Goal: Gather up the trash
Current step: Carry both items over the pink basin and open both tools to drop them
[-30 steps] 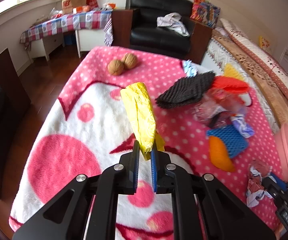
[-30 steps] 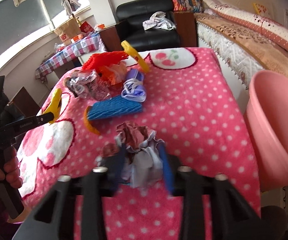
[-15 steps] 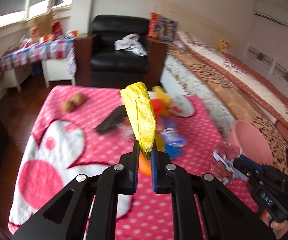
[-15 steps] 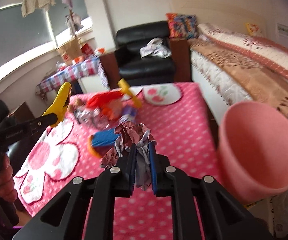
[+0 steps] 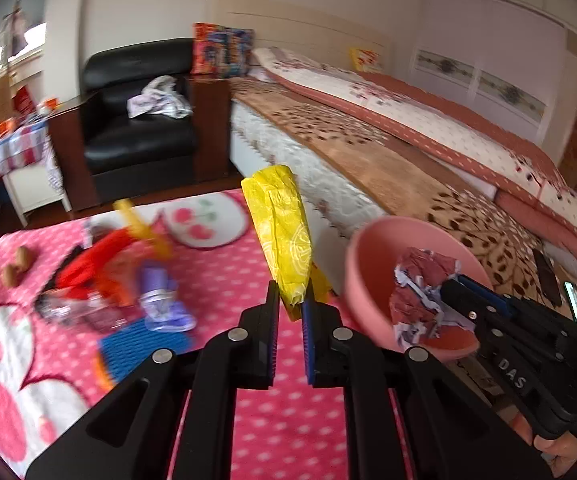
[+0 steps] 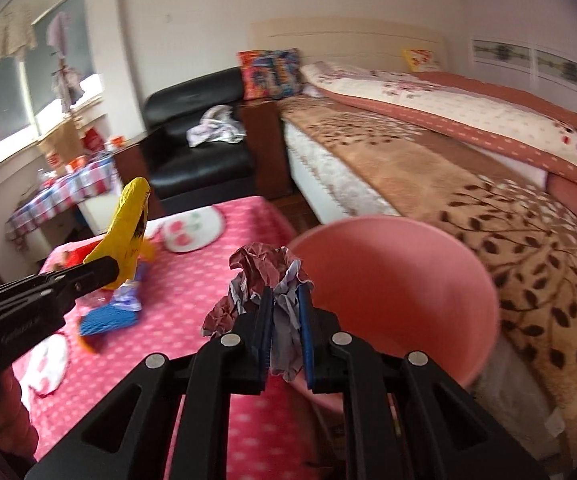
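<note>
Left-wrist view: left tongs [image 5: 289, 308] pinch a yellow wrapper [image 5: 282, 236]; right tongs [image 6: 284, 312] clamp crumpled paper [image 6: 266, 276].

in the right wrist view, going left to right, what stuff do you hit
left claw → yellow wrapper → cherry-print mat → crumpled red and grey paper in the right claw → pink bin → bed

We count: grippers, two – left gripper [image 5: 289, 309], right gripper [image 6: 284, 312]; yellow wrapper [image 5: 282, 236], one; crumpled wad [image 6: 266, 276], one; pink basin [image 6: 400, 280], one; walnuts [image 5: 15, 266], two; blue mesh sleeve [image 5: 140, 348], one; black armchair [image 5: 140, 128], one.
</note>
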Demonstrator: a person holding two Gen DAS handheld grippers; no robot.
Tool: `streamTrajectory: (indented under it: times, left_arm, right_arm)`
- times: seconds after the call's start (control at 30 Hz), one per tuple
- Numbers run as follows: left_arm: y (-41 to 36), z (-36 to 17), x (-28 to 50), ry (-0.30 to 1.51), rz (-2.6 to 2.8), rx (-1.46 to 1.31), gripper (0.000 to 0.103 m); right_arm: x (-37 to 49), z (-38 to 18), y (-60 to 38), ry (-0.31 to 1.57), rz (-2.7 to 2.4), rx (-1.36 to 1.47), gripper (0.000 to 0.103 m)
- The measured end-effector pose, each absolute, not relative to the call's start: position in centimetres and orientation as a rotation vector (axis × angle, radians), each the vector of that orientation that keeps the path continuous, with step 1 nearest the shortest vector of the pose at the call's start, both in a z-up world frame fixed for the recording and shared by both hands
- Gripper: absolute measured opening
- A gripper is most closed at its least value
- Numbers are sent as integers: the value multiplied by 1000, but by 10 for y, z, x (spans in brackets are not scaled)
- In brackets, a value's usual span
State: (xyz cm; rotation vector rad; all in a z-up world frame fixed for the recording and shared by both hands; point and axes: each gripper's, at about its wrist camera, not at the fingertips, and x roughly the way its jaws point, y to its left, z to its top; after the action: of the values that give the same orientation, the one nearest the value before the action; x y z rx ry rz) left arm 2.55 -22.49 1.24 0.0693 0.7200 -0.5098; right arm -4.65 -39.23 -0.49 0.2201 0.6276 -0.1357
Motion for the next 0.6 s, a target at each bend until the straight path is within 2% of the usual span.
streamTrajectory:
  times: [0.3,0.6]
  left_arm:
    - [-291,3,28,732,-610,130,10]
    - [-319,-12,38,768,-629,141,10]
  right_arm:
    - [-38,-23,-446,657,-247,258,12]
    - [-28,-38,-461,692,-282,257,12]
